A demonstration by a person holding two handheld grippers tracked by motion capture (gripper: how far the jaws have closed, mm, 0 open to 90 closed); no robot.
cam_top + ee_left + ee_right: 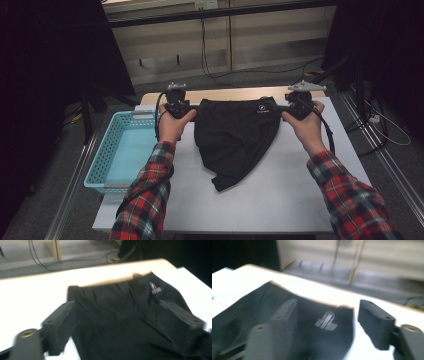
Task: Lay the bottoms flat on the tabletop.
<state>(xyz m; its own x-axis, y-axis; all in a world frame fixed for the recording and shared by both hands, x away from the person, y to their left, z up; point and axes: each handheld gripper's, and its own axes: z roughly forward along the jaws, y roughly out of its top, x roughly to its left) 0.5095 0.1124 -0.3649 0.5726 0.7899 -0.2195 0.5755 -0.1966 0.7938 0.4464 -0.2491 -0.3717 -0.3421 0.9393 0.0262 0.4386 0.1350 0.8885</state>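
A black garment [235,137] with a small white logo [260,110] lies on the white table [285,200], its waistband toward the far edge and its lower end bunched toward me. My left gripper [194,107] is at the waistband's left corner and my right gripper [281,108] is at its right corner. In the left gripper view the garment [117,315] lies under the wide-apart jaws of the left gripper [120,322], with no pad pressing on it. In the right gripper view the right gripper [328,322] stands open over the garment's logo corner [325,323].
A light blue plastic basket [120,150] stands off the table's left side. A bare wooden strip [225,94] runs along the table's far edge. Cables [220,75] lie on the floor beyond, in front of a pale panelled wall. Dark curtains flank both sides.
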